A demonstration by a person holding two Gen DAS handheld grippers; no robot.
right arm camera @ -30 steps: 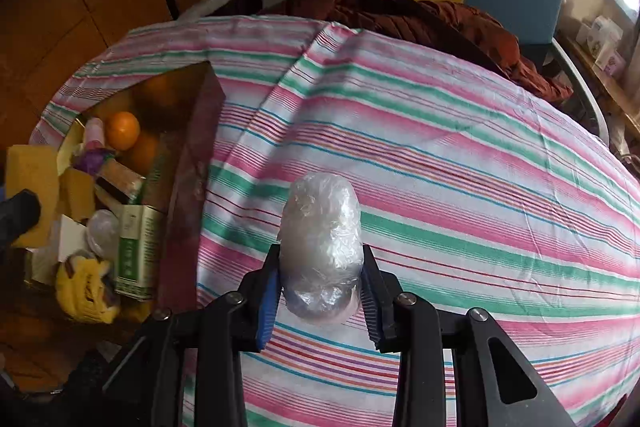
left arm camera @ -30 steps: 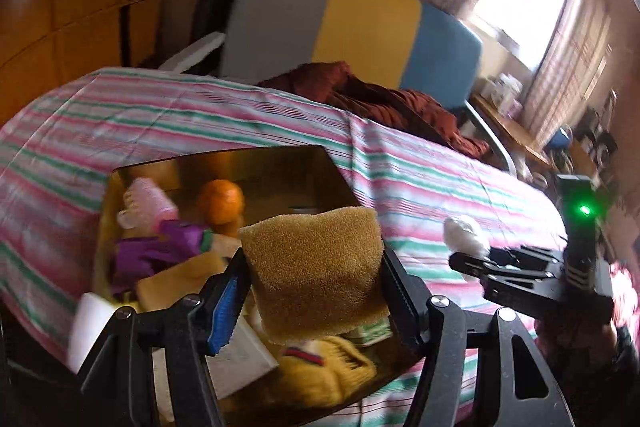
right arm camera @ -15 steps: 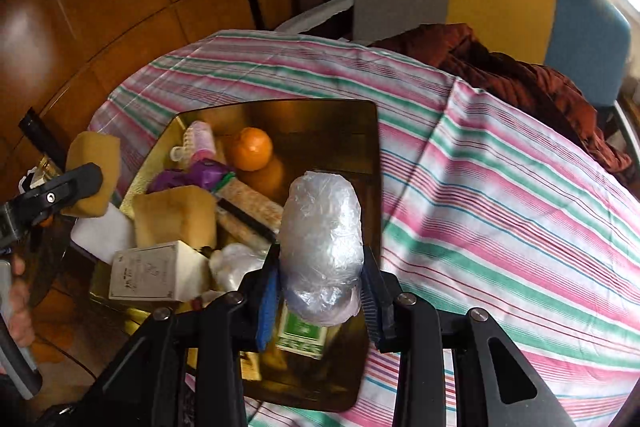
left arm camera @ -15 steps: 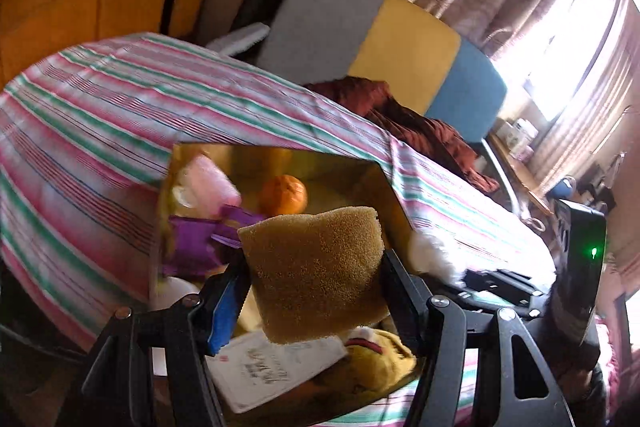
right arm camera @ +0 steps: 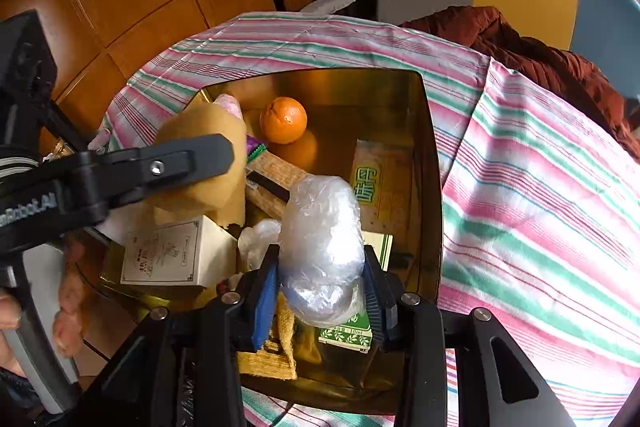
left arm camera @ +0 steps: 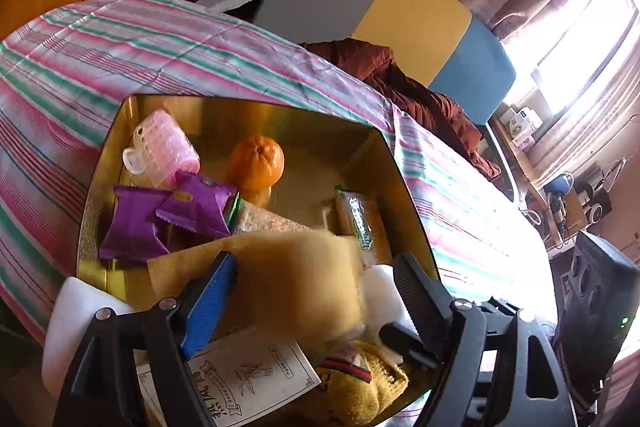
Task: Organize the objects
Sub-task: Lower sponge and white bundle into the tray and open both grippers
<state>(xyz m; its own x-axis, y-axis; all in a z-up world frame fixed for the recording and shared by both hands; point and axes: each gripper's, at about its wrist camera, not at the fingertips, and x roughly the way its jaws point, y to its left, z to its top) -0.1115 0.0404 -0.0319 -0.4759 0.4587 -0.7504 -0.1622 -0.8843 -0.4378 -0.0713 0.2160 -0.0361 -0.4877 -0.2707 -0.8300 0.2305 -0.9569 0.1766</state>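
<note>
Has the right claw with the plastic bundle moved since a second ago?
Yes. The right claw, opening around the plastic bundle, went from over the striped cloth leftward to above the gold tray.

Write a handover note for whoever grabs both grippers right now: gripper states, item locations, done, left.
Left gripper: jaws opening, the tan sponge blurred between them, apparently dropping free over the gold tray.
Right gripper: jaws opening, the plastic-wrapped bundle between the pads above the tray's near end.
In the tray: orange, pink hair roller, purple snack packets, white box, yellow knit piece.
Done: both items carried over the tray.
Left: finish both releases, pull the grippers clear, check the striped cloth for strays.
</note>
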